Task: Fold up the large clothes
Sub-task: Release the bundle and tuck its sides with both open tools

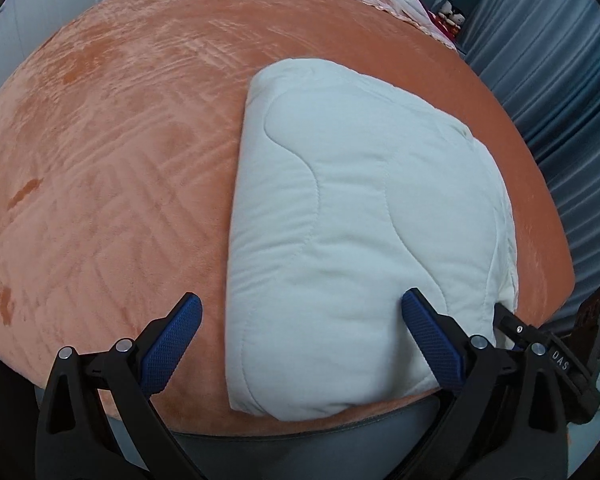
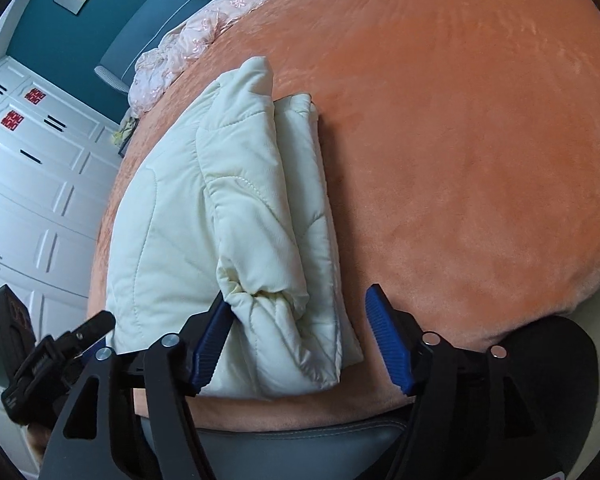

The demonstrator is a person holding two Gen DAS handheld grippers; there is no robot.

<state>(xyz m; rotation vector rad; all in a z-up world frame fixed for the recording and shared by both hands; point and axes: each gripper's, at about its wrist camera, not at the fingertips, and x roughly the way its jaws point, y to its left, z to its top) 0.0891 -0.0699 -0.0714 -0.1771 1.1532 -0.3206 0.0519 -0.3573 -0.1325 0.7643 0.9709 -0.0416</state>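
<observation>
**Hovering over a folded white coat at the bed's near edge**

Looking through both wrist cameras, I see the coat (image 1: 364, 216) lying folded into a thick white quilted bundle on the bed (image 1: 112, 168), which is covered in orange plush. The bundle sits close to the near edge, its long side running away from me toward 12 o'clock.

My left hand-held gripper (image 1: 302, 340) is spread wide. Its left pad (image 1: 172, 344) hangs over bare orange plush at about 7 o'clock in the left view, and its right pad (image 1: 432, 344) lies over the coat's near end at about 5 o'clock. Nothing is pinched between them; the coat's left edge passes through the gap.

My right hand-held gripper (image 2: 300, 344) is also spread wide. In the right view the coat (image 2: 228, 220) shows its layered side, with a gathered cuff-like fold just ahead of the left pad (image 2: 210, 348). That pad touches or nearly touches the fabric; I cannot tell which. The right pad (image 2: 388, 340) stands apart from the coat, over the bed (image 2: 480, 140).

Beyond the bed, a pink floral bedspread (image 2: 204, 36) lies bunched at 11 o'clock, white wardrobe doors (image 2: 28, 184) stand at 9 o'clock, and blue-grey curtains (image 1: 560, 80) hang at 2 o'clock in the left view.
</observation>
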